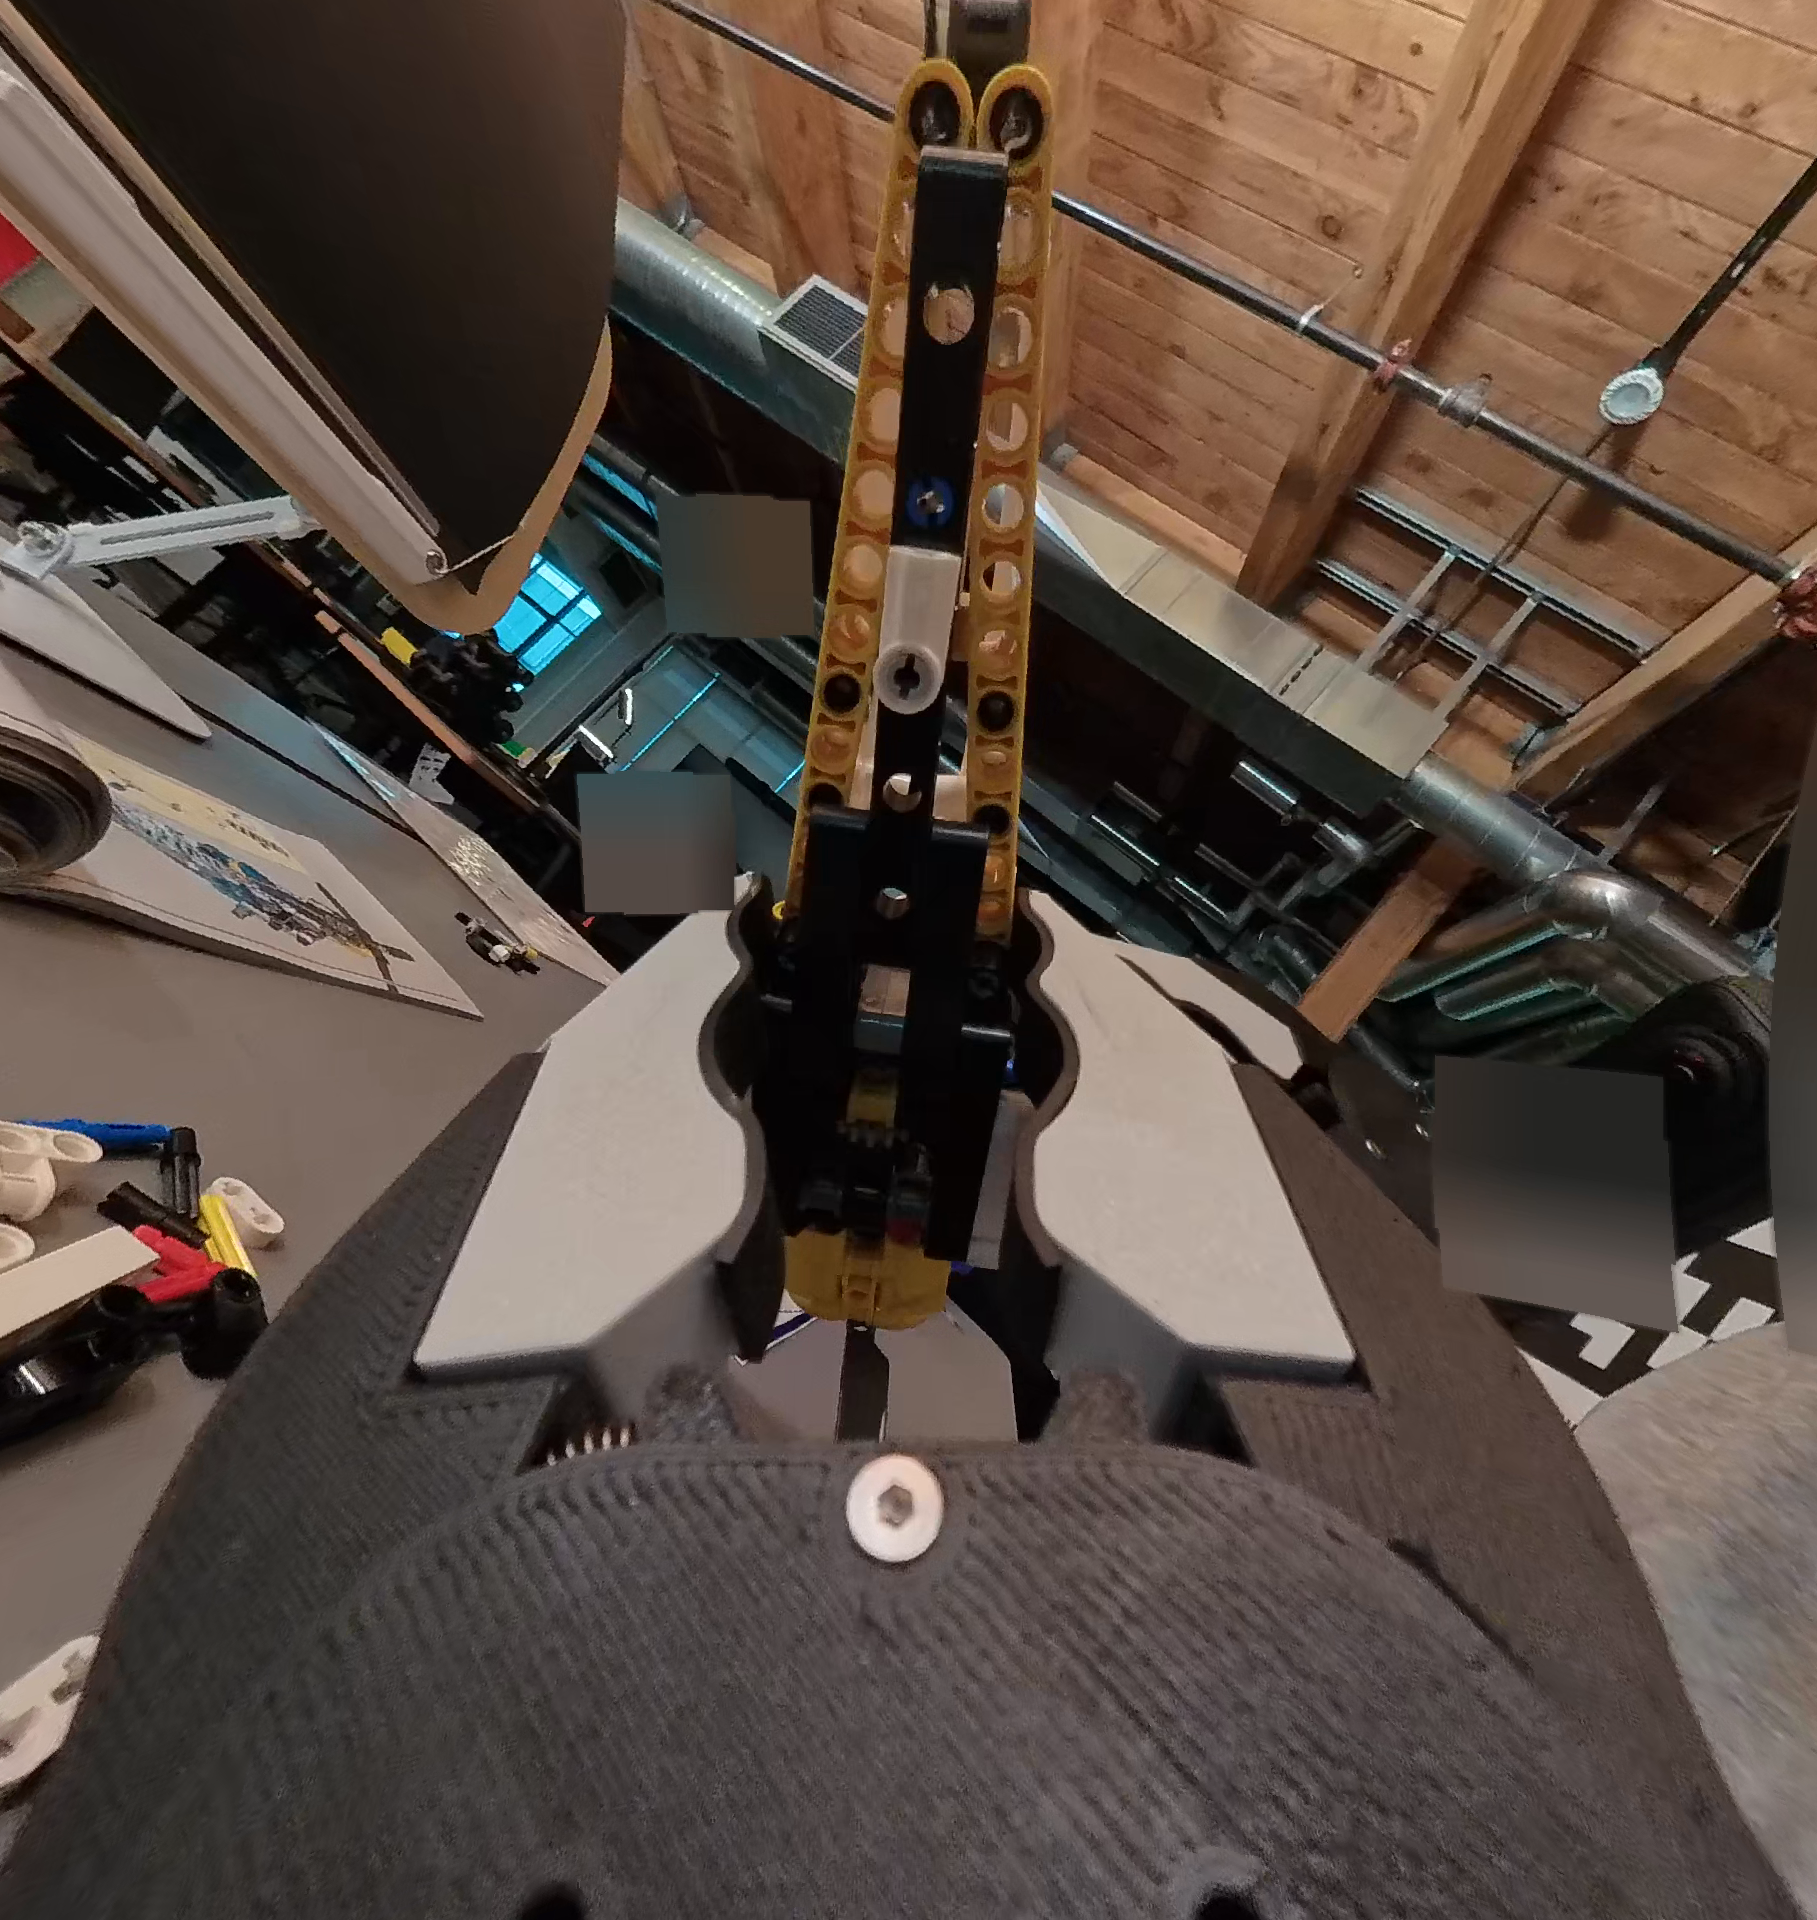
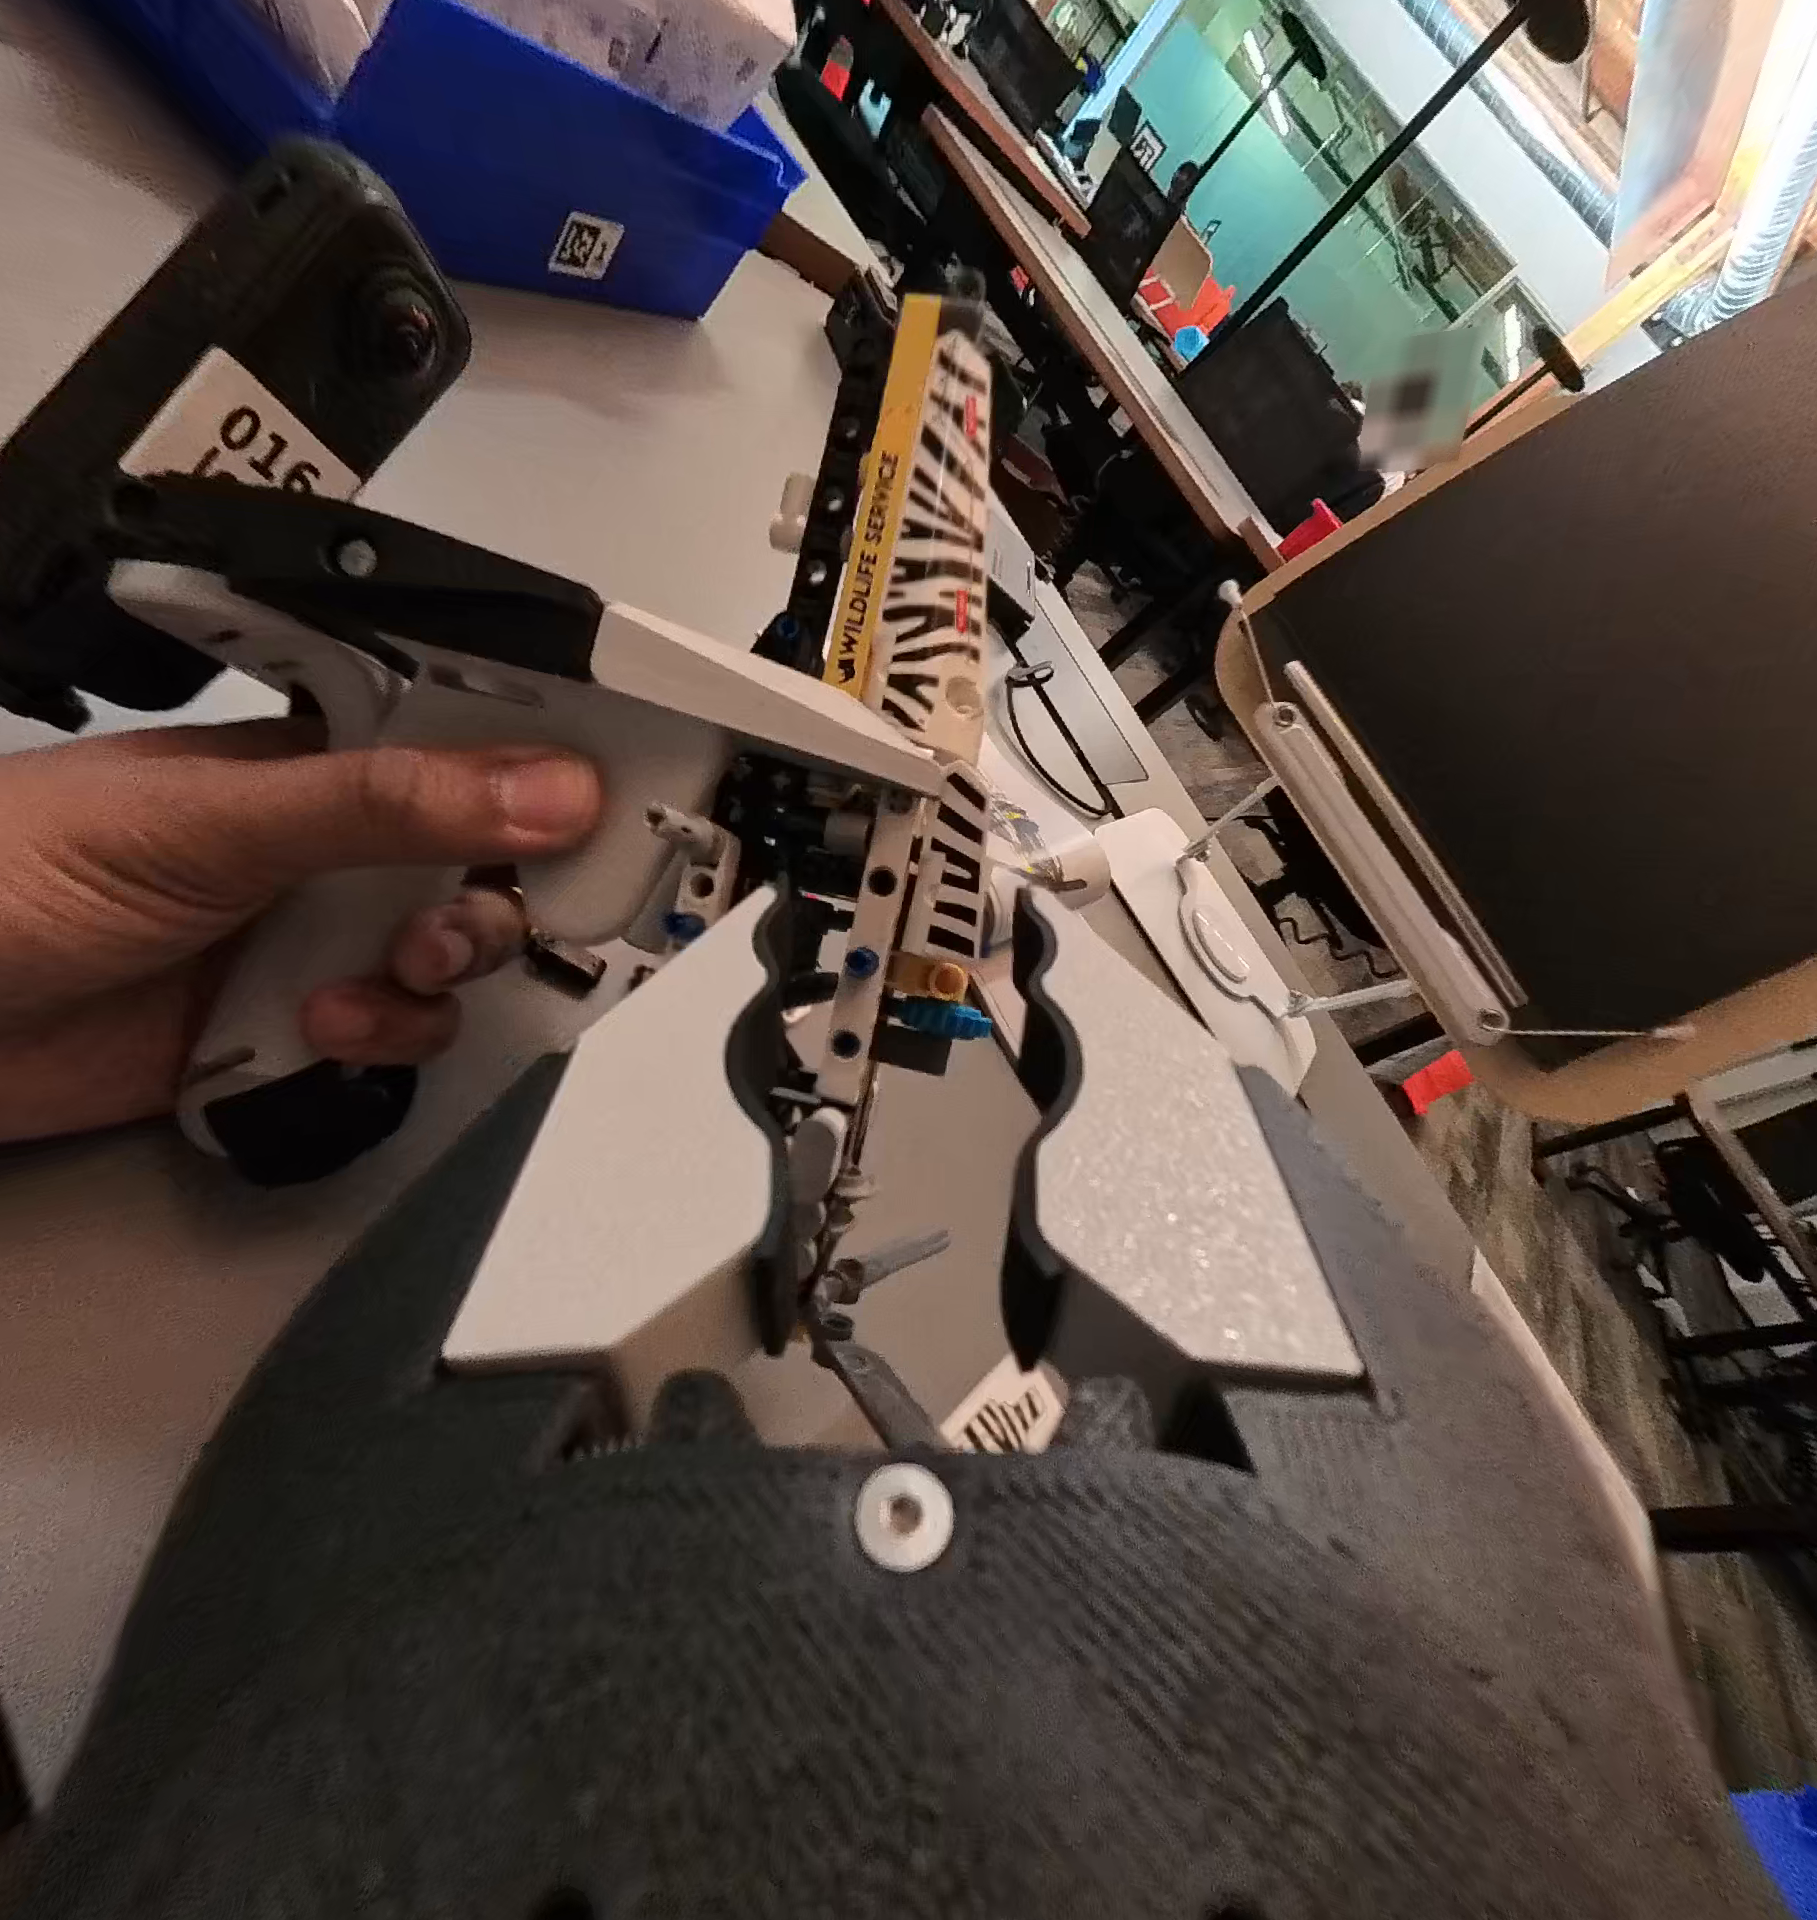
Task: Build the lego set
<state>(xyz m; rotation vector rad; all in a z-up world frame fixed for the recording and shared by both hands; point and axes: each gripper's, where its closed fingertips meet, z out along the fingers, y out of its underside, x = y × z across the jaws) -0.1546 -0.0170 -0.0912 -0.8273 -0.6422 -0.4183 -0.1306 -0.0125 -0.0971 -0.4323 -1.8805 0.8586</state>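
The lego model, a long helicopter-like build, is held up off the table. In the left wrist view its black frame and yellow holed tail beams (image 1: 930, 499) point away toward the ceiling. My left gripper (image 1: 888, 977) is shut on the black body; in the right wrist view its white finger (image 2: 779, 717) clamps the model's middle. There the model (image 2: 925, 499) shows a yellow and zebra-striped side panel. My right gripper (image 2: 893, 935) stands with jaws apart around the model's near end, a slim gap on the right side. Grey rotor blades (image 2: 873, 1268) lie between the jaws.
An open instruction booklet (image 1: 260, 894) and several loose white, black, red and yellow parts (image 1: 156, 1236) lie on the grey table (image 1: 260, 1060) at left. A blue bin (image 2: 571, 177) stands at the table's back. A hand (image 2: 208, 883) holds the left gripper. A monitor's dark back (image 2: 1610, 675) is at right. Both grippers' tips are close together, under 4 cm apart.
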